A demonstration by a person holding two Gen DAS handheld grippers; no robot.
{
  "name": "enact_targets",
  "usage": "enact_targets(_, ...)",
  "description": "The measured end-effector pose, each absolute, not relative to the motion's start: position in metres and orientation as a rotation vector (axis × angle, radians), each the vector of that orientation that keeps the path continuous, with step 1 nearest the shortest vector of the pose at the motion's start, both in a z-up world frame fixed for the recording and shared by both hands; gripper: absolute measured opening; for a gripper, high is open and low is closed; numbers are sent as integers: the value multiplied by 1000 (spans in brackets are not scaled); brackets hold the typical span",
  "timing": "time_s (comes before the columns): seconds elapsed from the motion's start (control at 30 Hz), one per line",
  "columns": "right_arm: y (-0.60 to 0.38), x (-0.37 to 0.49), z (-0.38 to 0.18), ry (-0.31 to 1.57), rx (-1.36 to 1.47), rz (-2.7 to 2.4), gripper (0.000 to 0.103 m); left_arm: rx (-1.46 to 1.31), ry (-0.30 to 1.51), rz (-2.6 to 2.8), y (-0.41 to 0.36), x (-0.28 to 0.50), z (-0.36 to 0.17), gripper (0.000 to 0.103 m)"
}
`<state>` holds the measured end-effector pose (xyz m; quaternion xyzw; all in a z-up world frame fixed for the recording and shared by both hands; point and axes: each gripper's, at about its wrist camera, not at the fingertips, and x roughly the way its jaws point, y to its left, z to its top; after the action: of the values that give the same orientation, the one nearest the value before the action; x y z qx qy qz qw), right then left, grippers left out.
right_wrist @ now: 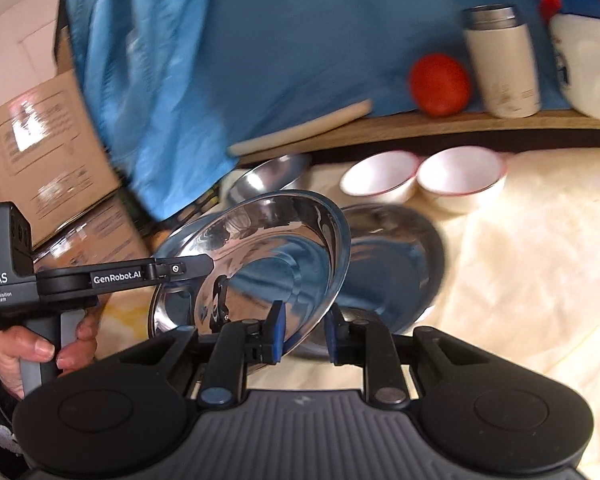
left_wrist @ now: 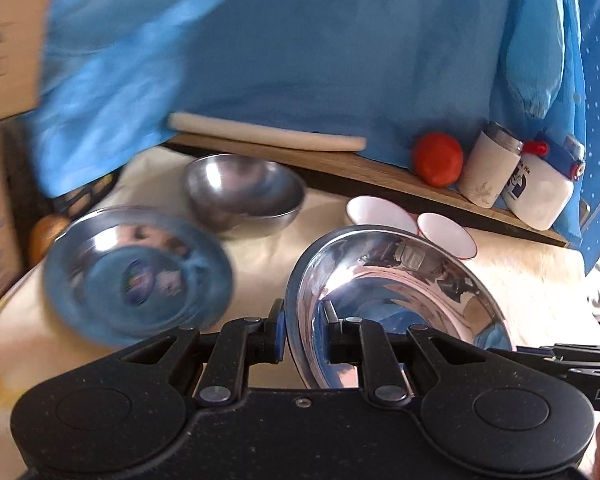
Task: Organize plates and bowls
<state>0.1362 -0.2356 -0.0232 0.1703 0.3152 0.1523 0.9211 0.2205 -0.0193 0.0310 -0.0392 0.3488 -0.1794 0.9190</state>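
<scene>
Both grippers were matte black with round side housings, silver pivot screws and blue pads on the fingers point(right_wrist: 279, 330). The right gripper point(right_wrist: 305, 334) had a ribbed grey deck. The left gripper point(left_wrist: 304, 334), seen from the side, bore white "DAS" and "GenRobot.AI" lettering above a grey handle in the left hand point(right_wrist: 40, 354), its sleeve dark

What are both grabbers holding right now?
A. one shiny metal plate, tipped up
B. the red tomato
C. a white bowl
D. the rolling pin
A: the left gripper and the right gripper each pinch the rim of the same shiny steel plate, tilted above the cream cloth.
</scene>
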Motion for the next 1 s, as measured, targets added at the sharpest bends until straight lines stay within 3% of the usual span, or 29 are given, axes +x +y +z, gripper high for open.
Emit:
enact_targets(0.37,-276,144,-30,649,352,213,23,-45,747,-431,-73,258,16,18)
enact_targets(0.73,-275,160,-38,674,335,219,24,-22,784,-414,-79,269,5,18)
enact_targets(1.0,-266,161,-34,684,263,218,30,-16,796,-419,-78,269,4,18)
